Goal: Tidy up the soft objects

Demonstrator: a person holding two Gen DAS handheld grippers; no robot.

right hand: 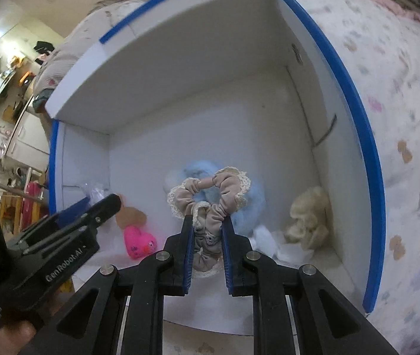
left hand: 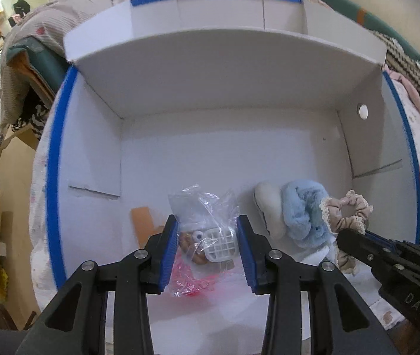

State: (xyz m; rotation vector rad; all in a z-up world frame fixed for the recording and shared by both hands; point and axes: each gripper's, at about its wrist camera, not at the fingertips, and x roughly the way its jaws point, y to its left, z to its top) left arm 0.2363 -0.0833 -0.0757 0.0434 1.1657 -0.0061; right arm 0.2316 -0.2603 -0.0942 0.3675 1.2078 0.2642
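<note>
Placing step, by my reading: the right gripper [right hand: 207,238] pinches the beige scrunchie [right hand: 210,195] over the white box [right hand: 180,94] floor, near the blue plush [right hand: 248,204]; the left gripper [left hand: 207,251], jaws spread, straddles the plastic bag [left hand: 204,224] at near left; next likely calls for releasing the scrunchie.

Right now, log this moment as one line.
left gripper: open around bag | right gripper: shut on scrunchie | both in box

The box [right hand: 198,136] is white with blue edges; the scrunchie [right hand: 210,195] is beige, the plush [left hand: 304,216] light blue, the heart [right hand: 139,242] pink.
</note>
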